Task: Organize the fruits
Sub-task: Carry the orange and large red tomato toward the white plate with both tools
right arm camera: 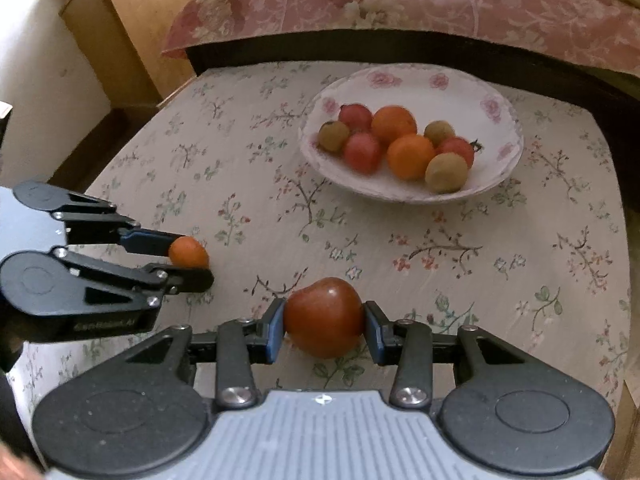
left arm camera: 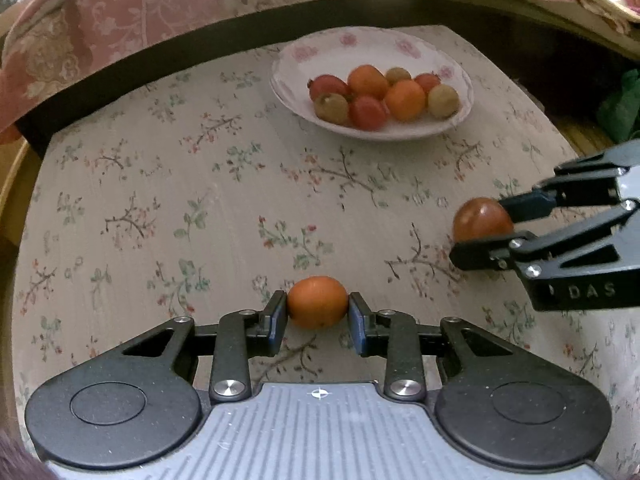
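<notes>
Left gripper point(left arm camera: 318, 307) clamped on a small orange fruit point(left arm camera: 318, 302), right gripper point(right arm camera: 324, 318) clamped on a dark red tomato point(right arm camera: 324, 316), both low over the floral bench point(right arm camera: 280, 216); carry each gently, without squeezing, to the fruit-filled plate point(right arm camera: 416, 84) beyond.

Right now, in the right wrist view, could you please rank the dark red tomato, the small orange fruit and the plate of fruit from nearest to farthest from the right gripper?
1. Dark red tomato: clamped between the fingers of the right gripper.
2. Small orange fruit: off to the left, held in the left gripper.
3. Plate of fruit: farthest, ahead and slightly right on the floral tablecloth.
</notes>
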